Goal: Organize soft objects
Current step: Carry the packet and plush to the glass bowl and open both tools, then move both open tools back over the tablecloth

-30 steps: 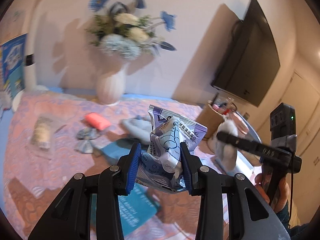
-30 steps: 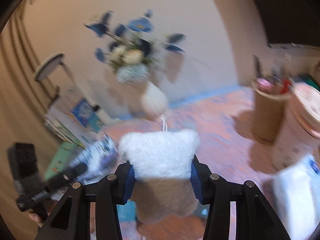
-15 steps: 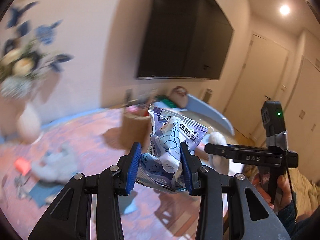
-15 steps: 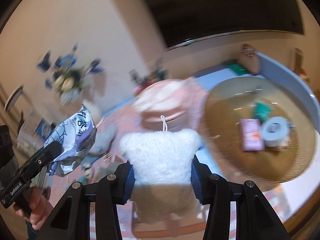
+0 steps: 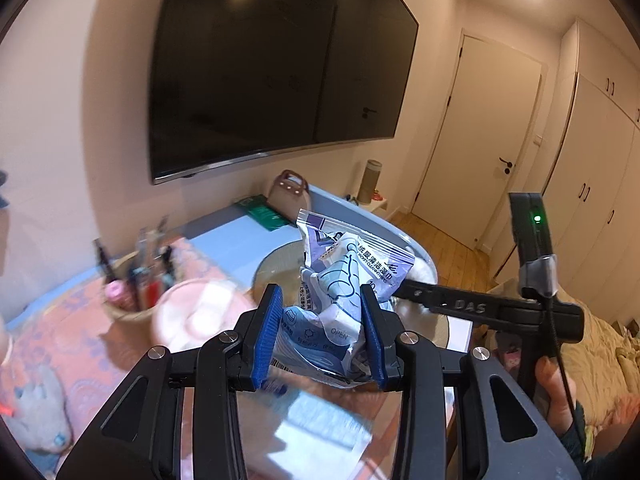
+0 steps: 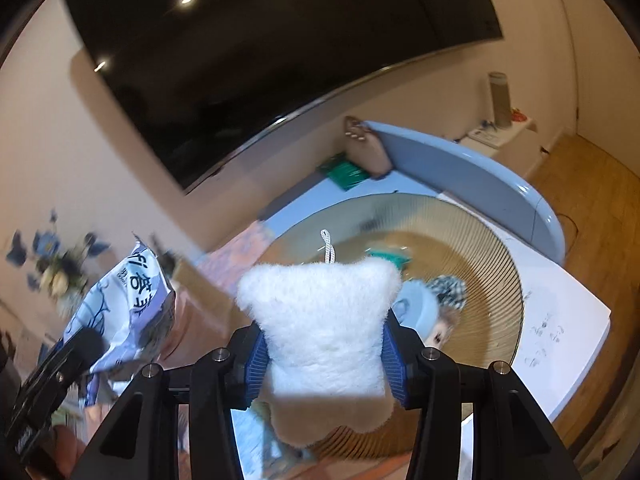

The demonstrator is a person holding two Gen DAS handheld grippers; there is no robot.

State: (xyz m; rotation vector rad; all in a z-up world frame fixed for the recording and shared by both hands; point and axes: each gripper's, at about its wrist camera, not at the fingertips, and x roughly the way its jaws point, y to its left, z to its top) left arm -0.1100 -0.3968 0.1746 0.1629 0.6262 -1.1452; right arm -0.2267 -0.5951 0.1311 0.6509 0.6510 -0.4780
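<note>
My left gripper (image 5: 320,332) is shut on a crumpled blue-and-purple wipes packet (image 5: 344,280), held in the air above the table. My right gripper (image 6: 324,344) is shut on a fluffy white plush pad (image 6: 320,312) with a small cord loop, held above a round woven tray (image 6: 480,248). The tray holds a blue-hatted doll (image 6: 420,308), a checked soft item (image 6: 450,286) and a green item (image 6: 390,258). The packet shows at the left of the right wrist view (image 6: 128,304). The right gripper shows at the right of the left wrist view (image 5: 480,308).
A wall TV (image 5: 272,68) hangs above the table. A pen cup (image 5: 132,292) and a pink round container (image 5: 200,316) stand on the patterned cloth. A grey plush (image 5: 36,412) lies at the lower left. A handbag (image 5: 290,196) stands at the back.
Both grippers have swung to the right, away from the flower vase and towards the round woven tray. Each keeps its hold on its object.
</note>
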